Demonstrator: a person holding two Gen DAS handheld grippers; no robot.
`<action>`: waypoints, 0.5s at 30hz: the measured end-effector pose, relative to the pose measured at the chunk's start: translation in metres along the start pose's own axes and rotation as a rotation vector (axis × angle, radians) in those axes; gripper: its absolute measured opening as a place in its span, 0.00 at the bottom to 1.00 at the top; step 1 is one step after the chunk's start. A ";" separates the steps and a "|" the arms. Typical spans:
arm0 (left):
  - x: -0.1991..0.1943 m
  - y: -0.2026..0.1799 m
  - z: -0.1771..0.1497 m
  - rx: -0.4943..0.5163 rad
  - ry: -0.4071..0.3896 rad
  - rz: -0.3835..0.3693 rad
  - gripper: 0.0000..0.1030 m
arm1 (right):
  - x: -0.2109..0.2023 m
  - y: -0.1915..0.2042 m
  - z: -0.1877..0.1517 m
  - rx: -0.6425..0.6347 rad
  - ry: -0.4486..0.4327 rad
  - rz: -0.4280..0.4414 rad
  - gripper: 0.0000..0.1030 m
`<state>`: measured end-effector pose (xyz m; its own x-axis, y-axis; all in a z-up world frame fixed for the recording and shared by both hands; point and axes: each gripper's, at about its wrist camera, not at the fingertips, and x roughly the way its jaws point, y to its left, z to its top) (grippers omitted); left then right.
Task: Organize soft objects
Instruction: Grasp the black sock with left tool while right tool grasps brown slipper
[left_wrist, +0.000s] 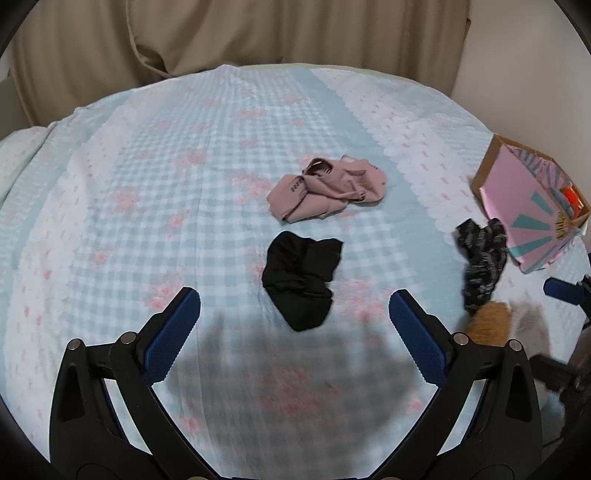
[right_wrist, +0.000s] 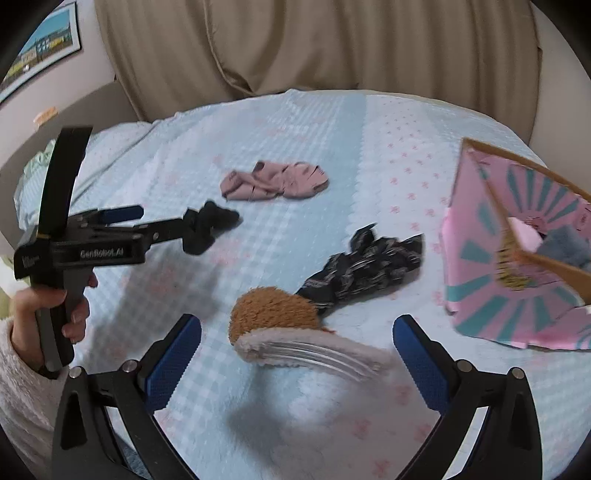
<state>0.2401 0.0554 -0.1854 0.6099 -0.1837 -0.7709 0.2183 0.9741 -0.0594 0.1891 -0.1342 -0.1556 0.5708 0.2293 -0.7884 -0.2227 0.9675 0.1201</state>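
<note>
A black sock (left_wrist: 301, 280) lies on the bed just ahead of my open, empty left gripper (left_wrist: 294, 317). A pink sock pair (left_wrist: 327, 188) lies farther back; it also shows in the right wrist view (right_wrist: 273, 181). A dark patterned sock (right_wrist: 364, 267) lies near the pink box (right_wrist: 517, 258), and shows in the left wrist view (left_wrist: 480, 262). A brown and white fuzzy sock (right_wrist: 291, 328), blurred, sits between the fingers of my open right gripper (right_wrist: 297, 345). The left gripper (right_wrist: 162, 227) appears at left in the right wrist view, in front of the black sock (right_wrist: 218, 218).
The bed has a light blue checked cover (left_wrist: 166, 184). The pink cardboard box (left_wrist: 532, 206) stands open at the right edge with soft items inside. A beige curtain (right_wrist: 314, 44) hangs behind the bed. A hand (right_wrist: 55, 314) holds the left gripper's handle.
</note>
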 end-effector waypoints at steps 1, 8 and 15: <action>0.005 0.003 -0.001 0.000 -0.002 -0.004 0.97 | 0.005 0.003 -0.002 -0.006 0.000 -0.006 1.00; 0.033 0.002 -0.003 0.027 -0.009 -0.022 0.87 | 0.033 0.023 -0.014 -0.109 -0.009 -0.073 0.98; 0.061 0.000 -0.003 0.002 0.027 -0.025 0.60 | 0.043 0.025 -0.025 -0.181 -0.048 -0.149 0.80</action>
<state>0.2753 0.0444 -0.2344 0.5833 -0.2039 -0.7862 0.2348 0.9690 -0.0770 0.1885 -0.1032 -0.2011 0.6437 0.0943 -0.7595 -0.2689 0.9570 -0.1091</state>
